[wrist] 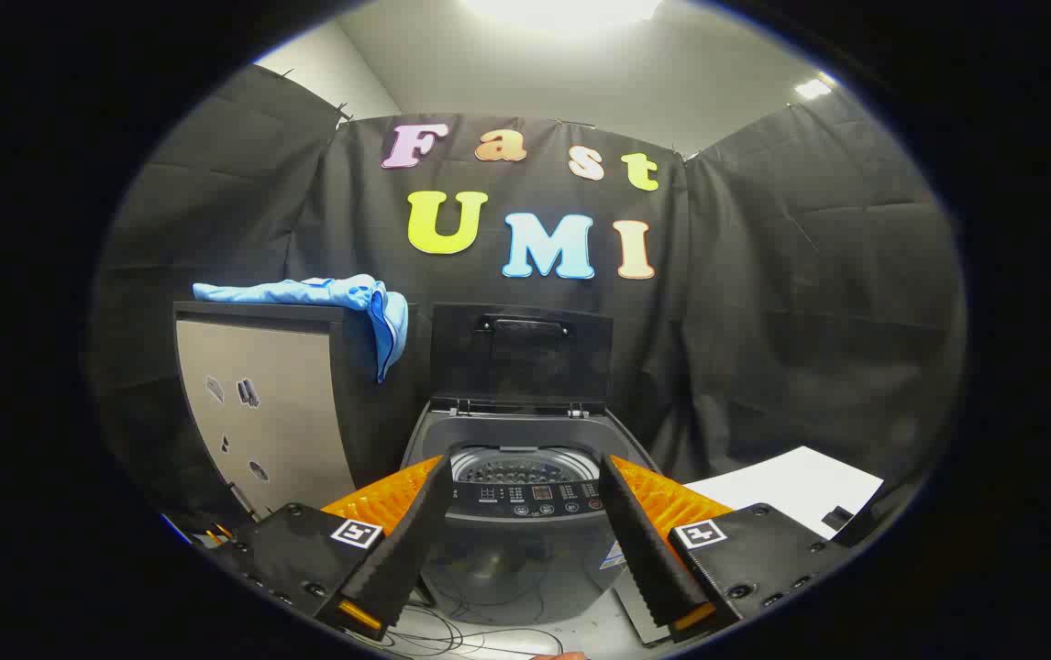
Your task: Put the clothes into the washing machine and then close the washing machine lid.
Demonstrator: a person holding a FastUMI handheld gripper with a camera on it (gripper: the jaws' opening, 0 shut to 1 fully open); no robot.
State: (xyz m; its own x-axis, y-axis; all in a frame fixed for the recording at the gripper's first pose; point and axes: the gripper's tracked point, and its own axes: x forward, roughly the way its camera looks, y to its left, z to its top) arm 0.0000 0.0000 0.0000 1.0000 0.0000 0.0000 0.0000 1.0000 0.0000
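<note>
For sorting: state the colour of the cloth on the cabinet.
Light blue cloth, gripper view; jaws open, empty.

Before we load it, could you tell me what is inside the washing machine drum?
Through the open lid, the washing machine shows a perforated drum wall and no clothes on it. The drum's bottom is hidden by the control panel. The open gripper holds nothing.

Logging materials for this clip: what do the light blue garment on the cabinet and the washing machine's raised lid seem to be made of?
The light blue garment looks like soft, matte woven cloth: it drapes and folds over the cabinet's edge. The dark upright washing machine lid seems to be rigid, dull plastic with a moulded handle, though tinted glass cannot be ruled out. The gripper holds its jaws open, gripping nothing.
</note>
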